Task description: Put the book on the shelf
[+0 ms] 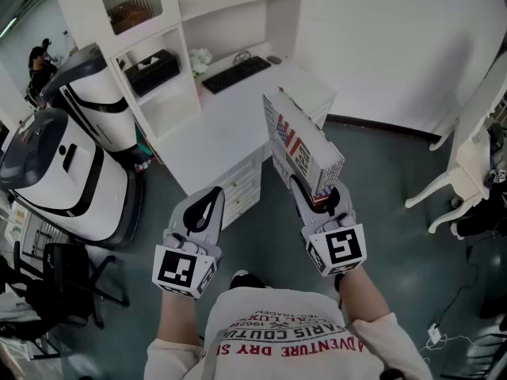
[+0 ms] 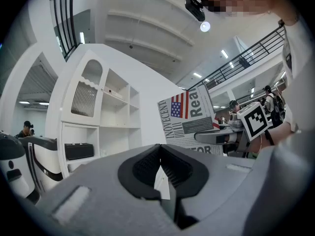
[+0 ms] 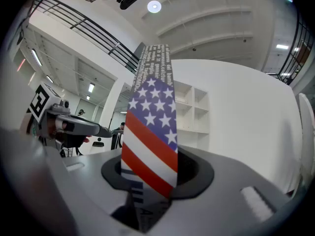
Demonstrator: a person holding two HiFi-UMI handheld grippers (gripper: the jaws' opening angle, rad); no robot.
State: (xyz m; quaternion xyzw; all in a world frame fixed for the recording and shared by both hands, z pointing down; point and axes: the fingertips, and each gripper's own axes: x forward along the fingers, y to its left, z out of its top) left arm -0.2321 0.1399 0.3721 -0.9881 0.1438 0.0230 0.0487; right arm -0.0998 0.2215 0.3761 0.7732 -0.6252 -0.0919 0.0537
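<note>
Clamping the right gripper (image 1: 318, 195) on the lower end of the flag-covered book (image 1: 305, 145), holding it tilted above the white desk's (image 1: 222, 129) near corner, apart from the shelf unit (image 1: 184, 50) at eleven o'clock. Holding the left gripper (image 1: 202, 212) at seven o'clock, jaws pressed together on nothing.

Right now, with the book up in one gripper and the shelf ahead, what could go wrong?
1. The right gripper holds the book only by its lower end, so it could tilt or slip in the jaws.
2. The left gripper is shut and empty, so nothing steadies the book.
3. If dropped, it could hit the keyboard on the desk.
</note>
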